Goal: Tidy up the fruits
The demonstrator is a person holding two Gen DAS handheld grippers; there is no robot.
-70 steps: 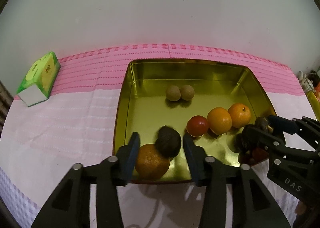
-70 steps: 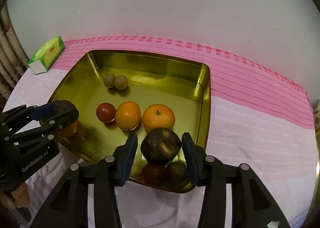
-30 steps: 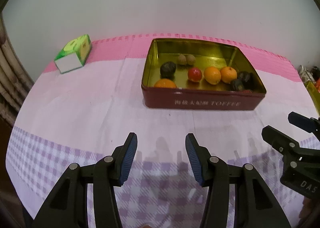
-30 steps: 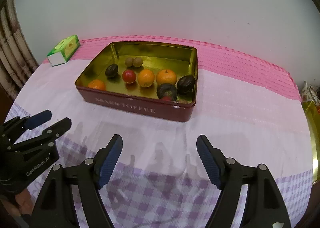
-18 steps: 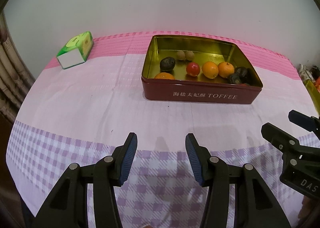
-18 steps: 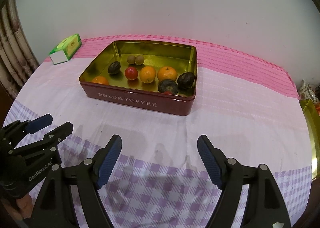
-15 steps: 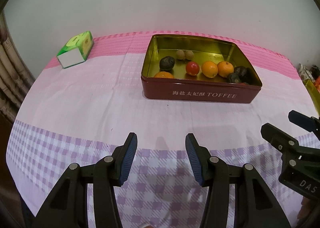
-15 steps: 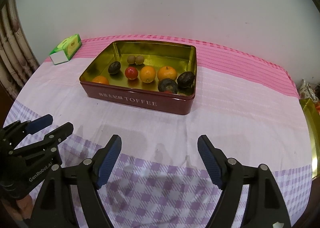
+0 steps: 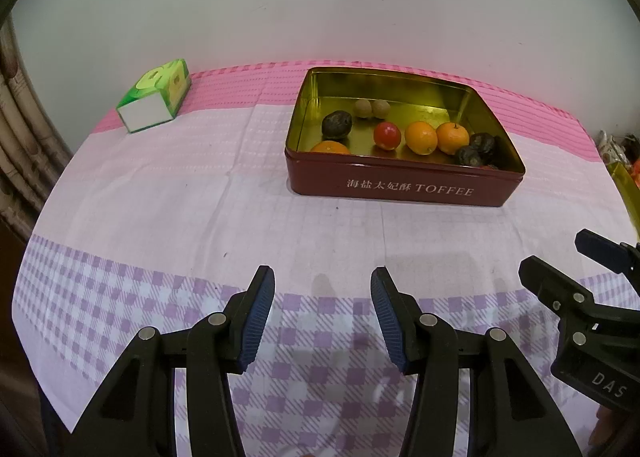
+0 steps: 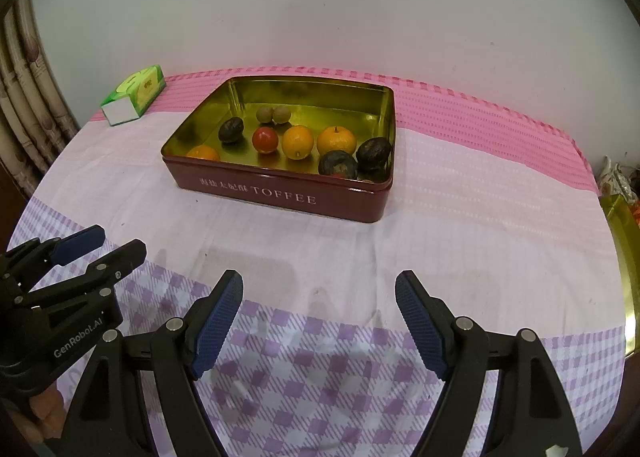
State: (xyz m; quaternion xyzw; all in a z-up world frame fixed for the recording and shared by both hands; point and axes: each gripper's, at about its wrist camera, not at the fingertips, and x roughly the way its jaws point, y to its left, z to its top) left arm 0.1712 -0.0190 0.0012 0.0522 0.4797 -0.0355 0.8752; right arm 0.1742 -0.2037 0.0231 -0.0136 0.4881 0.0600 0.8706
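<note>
Table under a pink-and-white cloth, lilac check band along the near edge; white wall runs behind the far edge, curtain folds off the left edge. Wide bare cloth between the near edge and the tin, nothing lying on it.

Left to right: green tissue box at the far left corner, well apart from everything. Maroon TOFFEE tin sits centre-right toward the far edge, gold inside, open top. Fruits are all inside it: orange against the front wall at the left corner, dark wrinkled fruit behind it, two small tan round fruits touching each other near the back, red fruit, then two oranges side by side, then two dark fruits touching in the right front corner. Something red peeks beside them, too hidden to tell. Gold tray rim at the right edge of the table.

Left gripper hangs over the check band near the near edge, angled down, jaws parted, nothing between them. Right gripper beside it, also angled down over the check band, jaws spread wider, empty. Both well apart from the tin. Fingertips of the person show under the left gripper body.
</note>
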